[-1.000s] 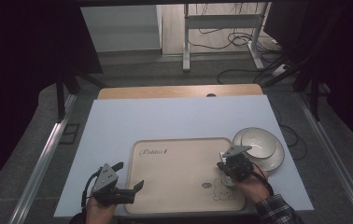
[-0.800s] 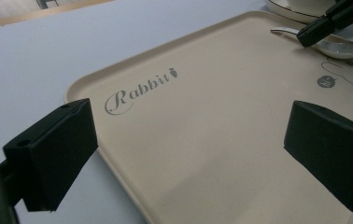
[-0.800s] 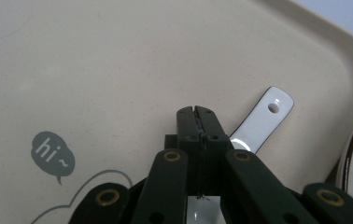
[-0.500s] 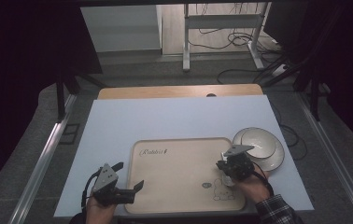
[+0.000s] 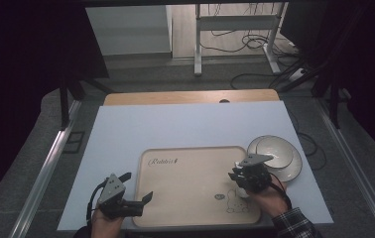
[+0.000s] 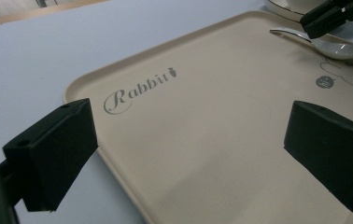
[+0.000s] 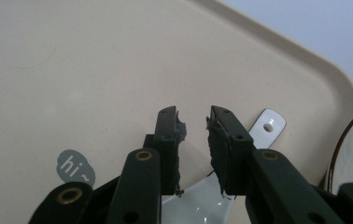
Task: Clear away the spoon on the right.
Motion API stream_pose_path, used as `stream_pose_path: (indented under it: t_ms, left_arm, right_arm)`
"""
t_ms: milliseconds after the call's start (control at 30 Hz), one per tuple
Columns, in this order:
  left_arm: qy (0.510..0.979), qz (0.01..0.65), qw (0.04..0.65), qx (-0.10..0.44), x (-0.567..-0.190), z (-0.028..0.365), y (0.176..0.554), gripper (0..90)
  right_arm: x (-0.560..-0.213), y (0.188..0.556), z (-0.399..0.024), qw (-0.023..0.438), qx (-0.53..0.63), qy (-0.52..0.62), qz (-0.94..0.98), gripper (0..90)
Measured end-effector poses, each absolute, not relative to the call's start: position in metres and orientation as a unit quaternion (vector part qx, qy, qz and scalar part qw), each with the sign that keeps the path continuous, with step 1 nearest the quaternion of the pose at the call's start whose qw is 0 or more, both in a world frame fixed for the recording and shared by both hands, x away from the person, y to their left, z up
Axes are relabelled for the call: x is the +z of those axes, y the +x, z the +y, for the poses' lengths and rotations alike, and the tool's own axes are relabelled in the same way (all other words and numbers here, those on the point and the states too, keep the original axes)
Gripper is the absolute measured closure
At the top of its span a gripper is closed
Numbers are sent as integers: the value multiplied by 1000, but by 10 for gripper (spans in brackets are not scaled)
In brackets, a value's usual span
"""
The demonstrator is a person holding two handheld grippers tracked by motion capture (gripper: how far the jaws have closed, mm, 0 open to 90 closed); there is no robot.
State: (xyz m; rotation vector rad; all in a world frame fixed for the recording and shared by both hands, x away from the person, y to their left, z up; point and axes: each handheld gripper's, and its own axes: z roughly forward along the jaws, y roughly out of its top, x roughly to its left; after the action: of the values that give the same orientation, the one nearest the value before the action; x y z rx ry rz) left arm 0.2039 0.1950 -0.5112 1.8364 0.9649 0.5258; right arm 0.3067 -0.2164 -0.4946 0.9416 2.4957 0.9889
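Where cables trail, blue-topped table (image 5: pixel 185 129)

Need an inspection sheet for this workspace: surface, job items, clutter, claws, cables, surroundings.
Surface: pale blue table top, wooden strip along its far edge.
Job's things: beige tray printed "Rabbit"; white spoon lying on the tray near its right rim; white plates stacked on the table beside the tray.
Clutter: nothing seen.
Claws: left claw open over the tray's near left corner, nothing between the jaws. Right claw just above the spoon, jaws have just been opening, a narrow gap, pads off the spoon.
Cables: loose cables on the floor beyond the table.
Surroundings: dark curtains, metal stand legs.
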Motion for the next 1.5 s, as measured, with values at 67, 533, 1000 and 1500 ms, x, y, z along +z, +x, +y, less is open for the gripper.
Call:
stream_pose_path:
  t_ms: [67,533,1000,1500]
  left_arm:
    - [753,396,480,215,-511,195,204,24]
    - [751,398,482,212,-511,195,204,25]
    - [751,399,482,210,-511,196,204,25]
    - [751,399,482,213,-511,196,204,25]
  right_arm:
    - [-493,306,-217,149,345,327,867,707]
    - [-483,301,-222,158,367,328,856,615]
    - [-475,297,-229,170,378,330,848,479]
    - [-474,293,-233,178,394,329,839,257]
